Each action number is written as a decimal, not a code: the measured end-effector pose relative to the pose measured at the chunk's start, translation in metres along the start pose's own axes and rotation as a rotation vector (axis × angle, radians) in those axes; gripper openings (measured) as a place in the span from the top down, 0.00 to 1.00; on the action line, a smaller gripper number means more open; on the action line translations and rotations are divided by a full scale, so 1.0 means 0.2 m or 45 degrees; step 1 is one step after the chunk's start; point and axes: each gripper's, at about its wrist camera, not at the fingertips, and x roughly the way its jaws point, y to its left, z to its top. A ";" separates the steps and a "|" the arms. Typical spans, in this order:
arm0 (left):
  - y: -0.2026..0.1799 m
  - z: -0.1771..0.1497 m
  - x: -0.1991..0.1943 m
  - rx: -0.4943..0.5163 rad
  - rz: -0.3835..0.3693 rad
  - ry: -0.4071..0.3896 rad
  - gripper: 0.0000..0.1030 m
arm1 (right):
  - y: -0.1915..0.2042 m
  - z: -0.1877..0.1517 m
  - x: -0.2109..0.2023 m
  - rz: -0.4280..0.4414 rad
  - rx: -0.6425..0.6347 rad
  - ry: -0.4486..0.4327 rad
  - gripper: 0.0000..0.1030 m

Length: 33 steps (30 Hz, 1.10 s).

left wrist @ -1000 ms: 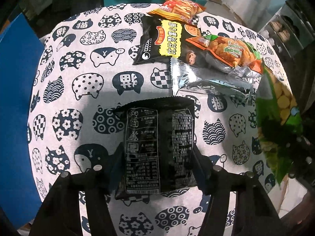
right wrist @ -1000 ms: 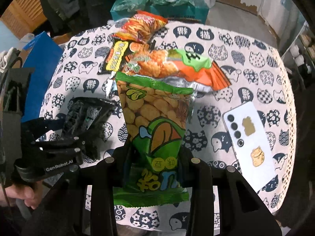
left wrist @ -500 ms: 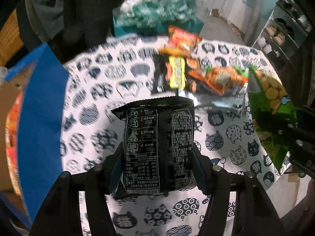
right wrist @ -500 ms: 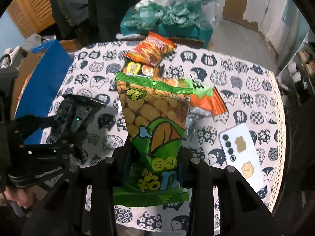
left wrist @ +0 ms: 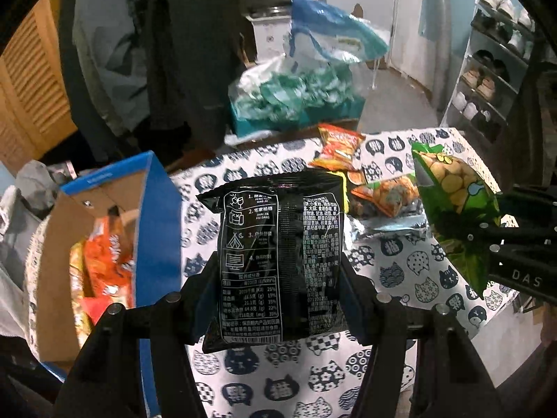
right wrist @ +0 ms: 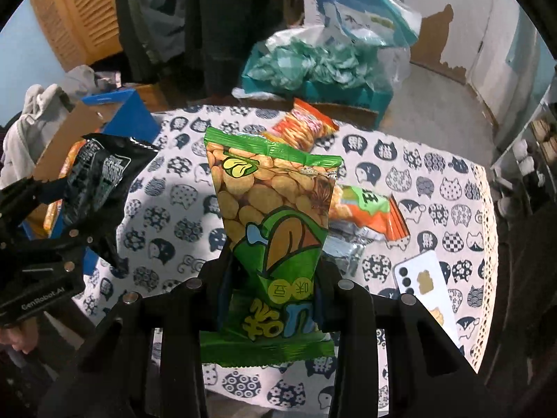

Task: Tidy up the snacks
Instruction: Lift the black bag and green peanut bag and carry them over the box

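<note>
My left gripper point(left wrist: 278, 275) is shut on a black snack packet point(left wrist: 278, 244) and holds it upright above the cat-print table point(left wrist: 400, 278). My right gripper point(right wrist: 275, 278) is shut on a green snack packet point(right wrist: 275, 216), also lifted above the table. Each gripper shows in the other view, the left one point(right wrist: 52, 244) and the right one point(left wrist: 504, 244). A blue cardboard box point(left wrist: 156, 226) with orange snack packets inside point(left wrist: 104, 261) stands at the table's left edge. More packets lie on the table: an orange-red one point(right wrist: 303, 129) and an orange-green one point(right wrist: 369, 212).
A white phone point(right wrist: 424, 285) lies on the table's right side. A silver packet point(left wrist: 386, 226) lies by the pile. Behind the table stand a teal box with plastic bags point(right wrist: 313, 69), hanging dark clothes point(left wrist: 191, 52) and a shoe rack point(left wrist: 487, 80) at the right.
Both grippers have risen and tilted up with their packets. The views now take in the room beyond the table, and the blue box with its contents has come into sight at the left.
</note>
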 end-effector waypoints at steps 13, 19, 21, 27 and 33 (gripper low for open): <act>0.17 0.01 -0.10 -0.051 0.022 -0.059 0.39 | 0.16 0.09 -0.03 0.028 -0.064 -0.025 0.65; 0.30 0.01 -0.13 -0.105 0.037 -0.072 0.39 | 0.26 0.13 -0.02 0.040 -0.101 -0.021 0.65; 0.34 0.01 -0.15 -0.121 0.042 -0.077 0.39 | 0.31 0.15 -0.01 0.043 -0.116 -0.022 0.65; 0.49 -0.02 -0.17 -0.180 0.068 -0.087 0.39 | 0.44 0.21 0.00 0.064 -0.158 -0.026 0.65; 0.66 -0.07 -0.19 -0.246 0.109 -0.087 0.39 | 0.59 0.29 0.04 0.108 -0.193 -0.020 0.65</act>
